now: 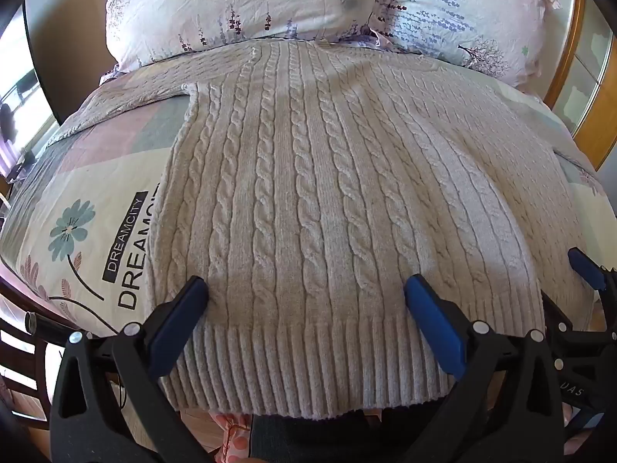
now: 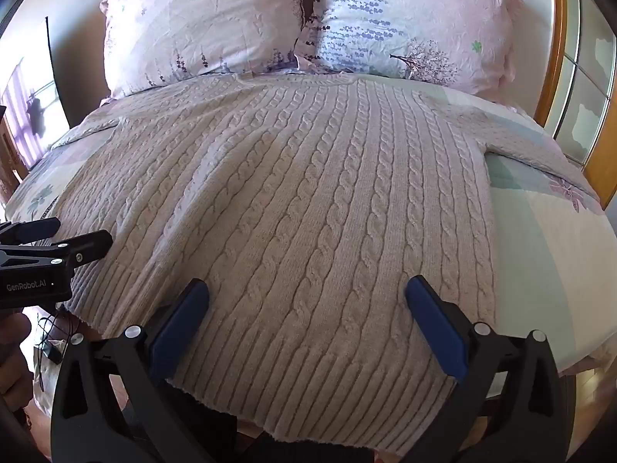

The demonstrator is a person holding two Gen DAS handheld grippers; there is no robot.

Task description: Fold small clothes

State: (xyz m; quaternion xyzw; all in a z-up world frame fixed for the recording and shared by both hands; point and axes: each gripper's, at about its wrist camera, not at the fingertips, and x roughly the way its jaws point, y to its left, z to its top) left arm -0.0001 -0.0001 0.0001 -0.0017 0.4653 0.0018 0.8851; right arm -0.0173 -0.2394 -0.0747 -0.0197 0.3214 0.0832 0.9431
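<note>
A cream cable-knit sweater (image 1: 308, 177) lies flat on the bed, collar toward the pillows, ribbed hem hanging over the near edge; it also shows in the right wrist view (image 2: 293, 200). Its sleeves spread out to both sides. My left gripper (image 1: 306, 289) is open, its blue fingers wide apart over the left part of the hem. My right gripper (image 2: 306, 289) is open over the right part of the hem. The right gripper's tip shows at the right edge of the left wrist view (image 1: 586, 266), and the left gripper at the left edge of the right wrist view (image 2: 58, 243).
Two floral pillows (image 1: 239, 4) (image 2: 416, 23) lie at the head of the bed. The printed bedsheet (image 1: 88, 216) (image 2: 547, 254) shows on both sides of the sweater. A wooden frame (image 2: 559, 58) stands at the right. The floor lies below the near bed edge.
</note>
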